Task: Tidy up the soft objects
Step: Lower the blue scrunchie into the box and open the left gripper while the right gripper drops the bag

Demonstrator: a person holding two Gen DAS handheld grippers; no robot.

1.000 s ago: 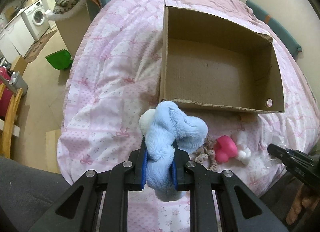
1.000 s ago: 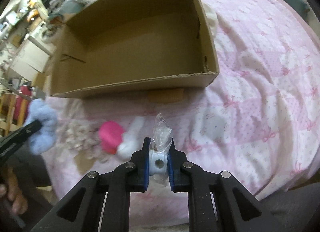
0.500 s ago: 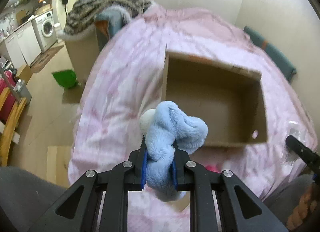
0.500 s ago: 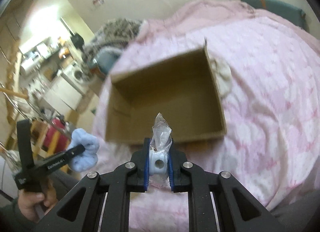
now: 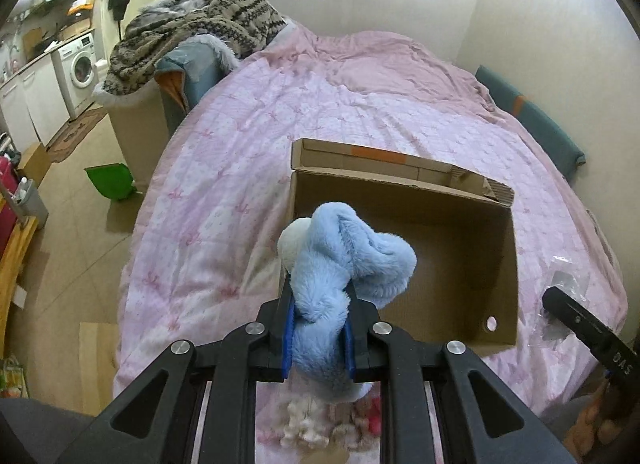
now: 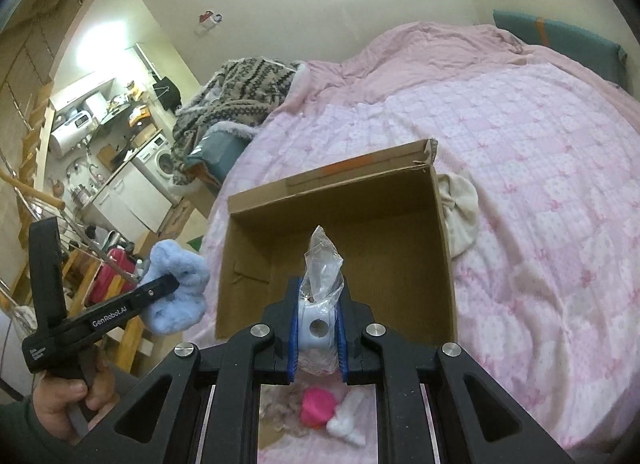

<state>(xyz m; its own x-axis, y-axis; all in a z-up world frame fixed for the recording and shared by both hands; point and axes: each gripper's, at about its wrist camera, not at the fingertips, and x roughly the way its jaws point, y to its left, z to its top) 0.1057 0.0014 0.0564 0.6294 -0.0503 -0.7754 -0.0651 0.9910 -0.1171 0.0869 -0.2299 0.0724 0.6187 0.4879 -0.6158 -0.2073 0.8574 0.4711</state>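
Note:
My left gripper is shut on a fluffy light-blue plush toy, held in the air above the near left edge of an open cardboard box. The plush also shows in the right wrist view. My right gripper is shut on a white object in a clear plastic bag, held above the near edge of the same box. A pink toy with a white part and a beige rope toy lie on the bed below the grippers.
The box sits on a bed with a pink quilt. A cream cloth lies against the box's right side. A patterned blanket is piled at the bed's far left. A green dustpan is on the floor at left.
Both grippers have risen well above the bed with their objects still held. The box now looks smaller and farther below, and the toys on the bed slid under the grippers.

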